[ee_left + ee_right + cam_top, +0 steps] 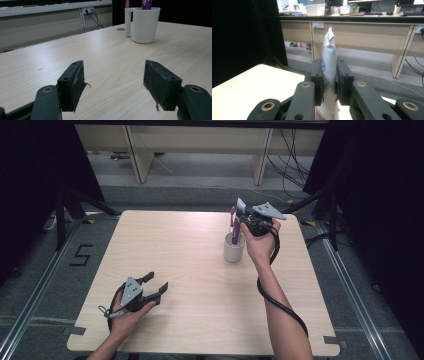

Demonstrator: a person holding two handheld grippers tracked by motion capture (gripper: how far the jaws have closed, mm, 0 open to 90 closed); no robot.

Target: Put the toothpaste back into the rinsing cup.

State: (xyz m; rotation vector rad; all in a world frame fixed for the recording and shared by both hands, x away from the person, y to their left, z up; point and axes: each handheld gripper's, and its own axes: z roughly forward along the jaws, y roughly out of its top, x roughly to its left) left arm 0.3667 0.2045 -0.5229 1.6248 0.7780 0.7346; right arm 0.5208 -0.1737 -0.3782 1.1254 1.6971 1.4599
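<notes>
A: What does the surface look like, and the room around it?

B: A pale wood-grain tabletop (190, 270) stands on a grey floor, with black curtains at both sides and light wooden desks beyond the far edge, cables trailing under them.

A: Where is the tube?

B: The white and purple tube (329, 62) stands upright, clenched between the right tongs (239, 215), its crimped end rising above the pads. Its lower end sits inside the white mug (234, 247), which stands toward the far right of the tabletop. A pink-tipped item (127, 3) stands in the mug too.

A: And the other side?

B: The left tongs (152, 285) are released, jaws wide apart with nothing between them, low over the near left part, well apart from the mug.

A: How much room is there to move?

B: The middle of the tabletop is bare wood between the two hands; the mug stands clear of the far and right edges
</notes>
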